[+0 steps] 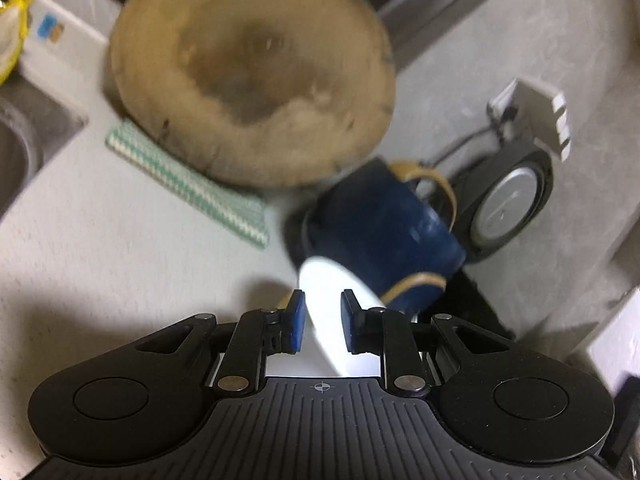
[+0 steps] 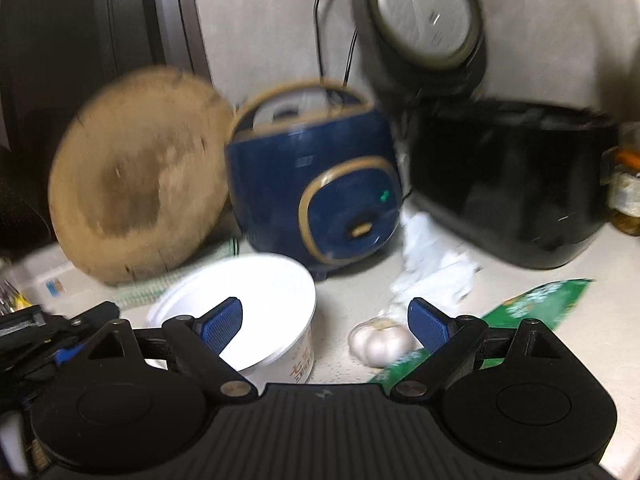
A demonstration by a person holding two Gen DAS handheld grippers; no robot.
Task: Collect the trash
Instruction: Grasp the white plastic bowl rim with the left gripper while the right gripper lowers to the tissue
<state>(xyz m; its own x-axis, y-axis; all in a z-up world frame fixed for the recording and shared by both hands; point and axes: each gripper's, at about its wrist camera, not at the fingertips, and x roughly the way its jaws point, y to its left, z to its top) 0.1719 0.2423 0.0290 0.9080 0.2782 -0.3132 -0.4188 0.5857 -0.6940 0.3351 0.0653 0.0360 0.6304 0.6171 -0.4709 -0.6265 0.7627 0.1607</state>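
Note:
A white paper noodle cup [image 2: 256,304] is held over the countertop. My left gripper [image 1: 322,322] is shut on the cup's rim [image 1: 340,320], and its body shows at the left edge of the right wrist view. My right gripper [image 2: 325,322] is open and empty, just in front of the cup, a garlic bulb [image 2: 380,340], a crumpled white tissue [image 2: 432,272] and a green wrapper [image 2: 532,304].
A round wooden board [image 2: 136,176] leans on the wall over a green striped cloth [image 1: 188,184]. A blue rice cooker [image 2: 316,184] and an open black cooker [image 2: 512,176] stand behind. A sink [image 1: 24,140] lies far left.

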